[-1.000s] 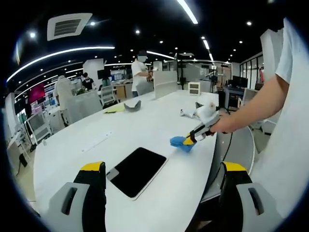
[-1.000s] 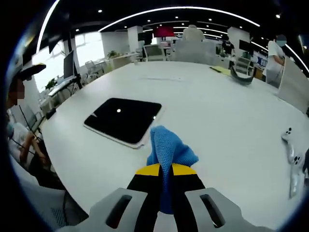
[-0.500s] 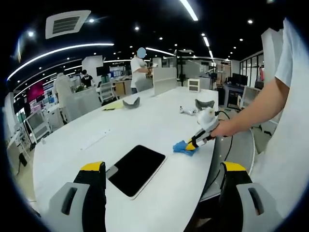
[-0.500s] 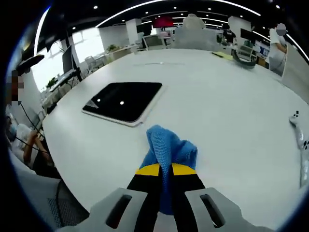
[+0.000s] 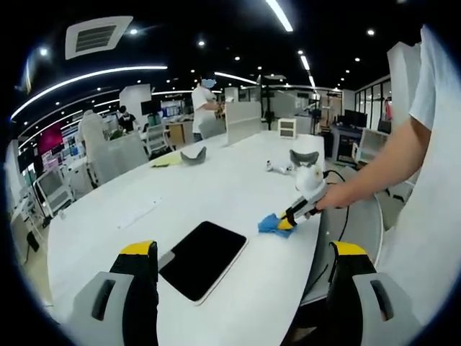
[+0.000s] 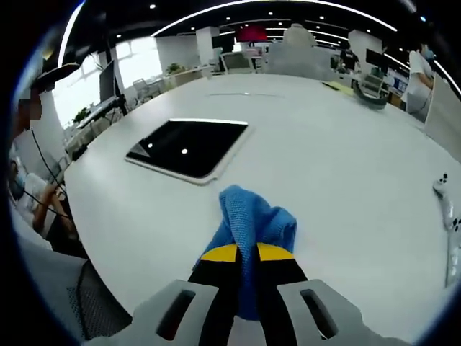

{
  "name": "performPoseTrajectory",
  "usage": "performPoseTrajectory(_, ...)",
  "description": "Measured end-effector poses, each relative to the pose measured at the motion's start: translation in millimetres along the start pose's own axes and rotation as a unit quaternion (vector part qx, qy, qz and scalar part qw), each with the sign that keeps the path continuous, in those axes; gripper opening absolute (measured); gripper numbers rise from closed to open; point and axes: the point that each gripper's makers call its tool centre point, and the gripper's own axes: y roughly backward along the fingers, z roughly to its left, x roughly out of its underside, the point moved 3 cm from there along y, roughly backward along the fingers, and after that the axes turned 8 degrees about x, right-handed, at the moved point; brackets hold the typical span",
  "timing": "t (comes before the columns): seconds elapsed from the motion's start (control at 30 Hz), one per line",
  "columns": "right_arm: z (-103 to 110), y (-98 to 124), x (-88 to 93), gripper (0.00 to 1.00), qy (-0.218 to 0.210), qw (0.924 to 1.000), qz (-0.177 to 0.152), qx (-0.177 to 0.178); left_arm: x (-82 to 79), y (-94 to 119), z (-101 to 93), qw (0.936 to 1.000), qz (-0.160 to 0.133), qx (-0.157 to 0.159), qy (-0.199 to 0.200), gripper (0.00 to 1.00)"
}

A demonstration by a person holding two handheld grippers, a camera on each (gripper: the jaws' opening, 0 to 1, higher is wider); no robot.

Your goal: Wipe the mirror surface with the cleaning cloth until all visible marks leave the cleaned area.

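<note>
A dark rectangular mirror (image 5: 203, 259) with a pale rim lies flat on the white table (image 5: 180, 194); it also lies ahead and left in the right gripper view, mirror (image 6: 189, 147). The blue cleaning cloth (image 6: 253, 225) rests bunched on the table with my right gripper (image 6: 247, 254) shut on it. Seen from the left gripper view, the right gripper (image 5: 282, 223) holds the blue cloth (image 5: 270, 224) just right of the mirror, apart from it. My left gripper (image 5: 241, 252) is open above the table's near edge, nothing between its jaws.
A white game controller (image 6: 446, 209) lies at the table's right. A grey curved object (image 5: 193, 155) and a yellow sheet (image 5: 167, 162) sit far across the table. People stand among desks behind. The person's arm (image 5: 382, 169) reaches in from the right.
The right gripper and cloth have drawn slightly back from the mirror and settled lower on the table. The left gripper stays as it was.
</note>
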Motion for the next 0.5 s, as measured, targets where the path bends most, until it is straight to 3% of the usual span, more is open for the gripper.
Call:
performPoseTrajectory(0.13, 7.7, 1.9, 1.0, 0.14, 0.013, 0.9997, -0.003, -0.019, 0.0, -1.8, 5.5, 1.0, 0.0, 0.001, -0.001, 0.99)
performPoseTrajectory(0.33, 19.9, 2.3, 2.7, 0.28, 0.038, 0.9992, -0.007, -0.014, -5.7, -1.6, 10.7, 1.0, -0.007, 0.005, -0.001, 0.99)
performPoseTrajectory(0.5, 19.3, 3.0, 2.2, 0.29, 0.044, 0.9989, -0.012, -0.012, -6.4, 1.4, 19.6, 0.9999, -0.013, 0.0, 0.001, 0.99)
